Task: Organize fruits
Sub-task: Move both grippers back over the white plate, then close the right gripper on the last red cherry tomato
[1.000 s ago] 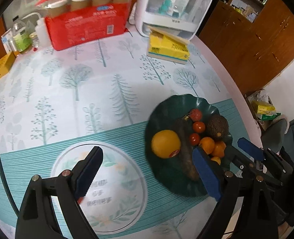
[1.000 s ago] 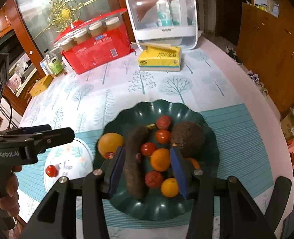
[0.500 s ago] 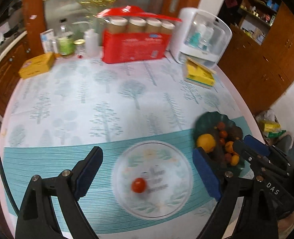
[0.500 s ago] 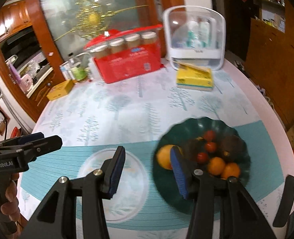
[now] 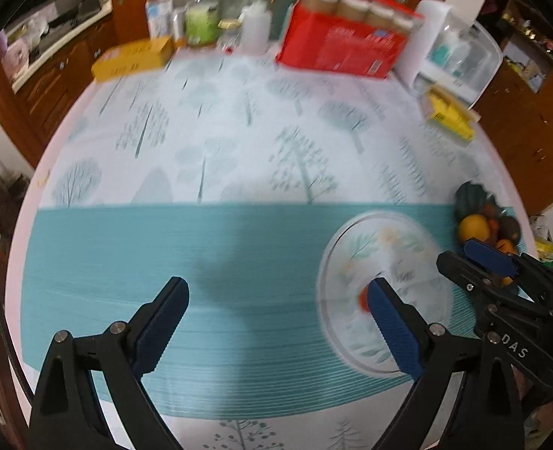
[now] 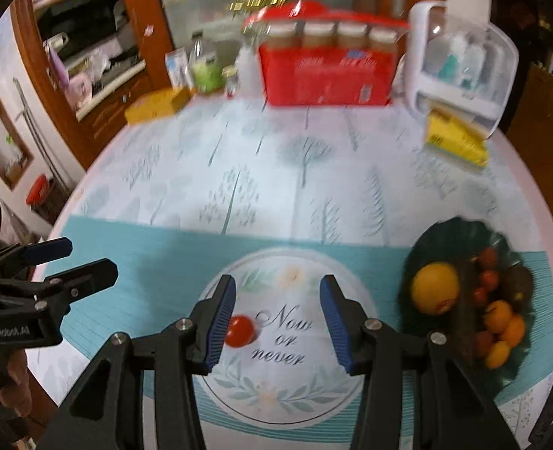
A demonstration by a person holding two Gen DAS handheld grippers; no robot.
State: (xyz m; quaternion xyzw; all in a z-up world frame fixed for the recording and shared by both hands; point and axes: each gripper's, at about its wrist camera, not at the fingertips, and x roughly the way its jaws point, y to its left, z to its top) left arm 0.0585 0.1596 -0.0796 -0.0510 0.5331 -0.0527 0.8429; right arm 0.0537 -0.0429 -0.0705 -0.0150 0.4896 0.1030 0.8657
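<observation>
A white floral plate [image 6: 314,386] lies on the teal band of the tablecloth with one red cherry tomato [image 6: 241,330] on its left part. A dark green dish [image 6: 445,234] to its right holds an orange [image 6: 435,287], several cherry tomatoes, small oranges and dark fruit. My right gripper [image 6: 277,320] is open and empty, hovering over the white plate. My left gripper [image 5: 278,320] is open and empty over the teal band, left of the white plate [image 5: 355,251]; the tomato [image 5: 362,297] peeks beside its right finger. The green dish [image 5: 471,197] is at the far right there.
At the table's far side stand a red carton of jars [image 6: 325,69], a white plastic organizer [image 6: 464,67], a yellow tissue pack [image 6: 454,140], a yellow box [image 6: 156,105] and bottles [image 6: 207,69]. Wooden cabinets surround the round table.
Both grippers have pulled back and swung left, away from the green dish. The right gripper now hangs over the white plate; the left one has moved further left over the teal band.
</observation>
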